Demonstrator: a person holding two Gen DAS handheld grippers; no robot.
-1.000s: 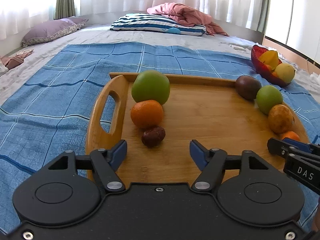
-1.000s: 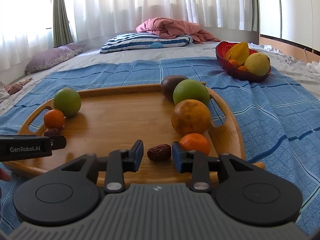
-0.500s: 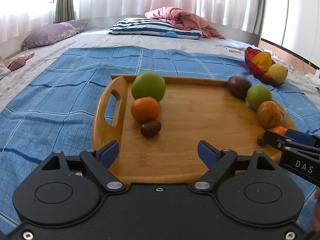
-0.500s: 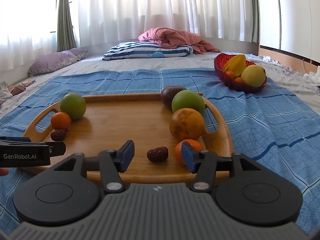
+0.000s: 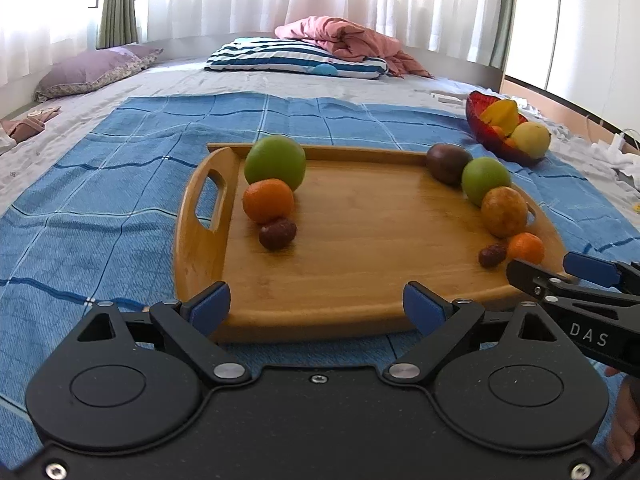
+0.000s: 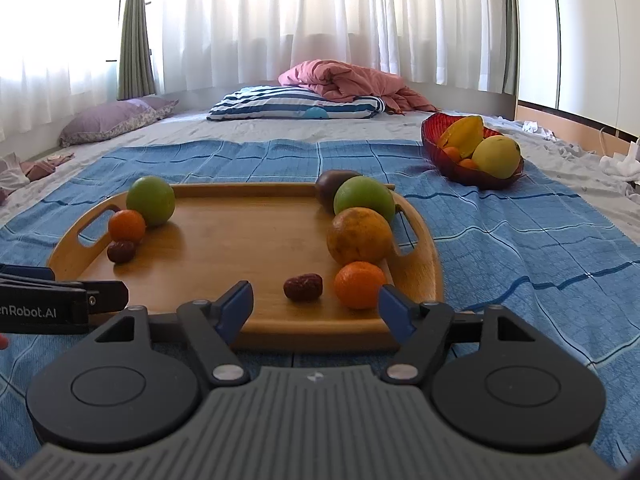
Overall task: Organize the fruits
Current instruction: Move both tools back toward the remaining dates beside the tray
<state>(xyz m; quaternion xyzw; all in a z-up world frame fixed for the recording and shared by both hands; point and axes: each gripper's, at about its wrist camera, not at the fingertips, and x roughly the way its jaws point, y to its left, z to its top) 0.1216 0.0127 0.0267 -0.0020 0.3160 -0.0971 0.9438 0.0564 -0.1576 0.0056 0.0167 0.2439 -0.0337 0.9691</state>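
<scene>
Before the wooden tray, left tool and right tool are opening, both empty.

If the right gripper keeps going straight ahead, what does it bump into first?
Probably the tray's near rim, then the date just past it. The right gripper is opening and holds nothing; depth is hard to judge.

Left gripper jaws opening, now back off the tray near edge. Right gripper jaws opening too, withdrawn from the date, which lies free on the tray.
</scene>
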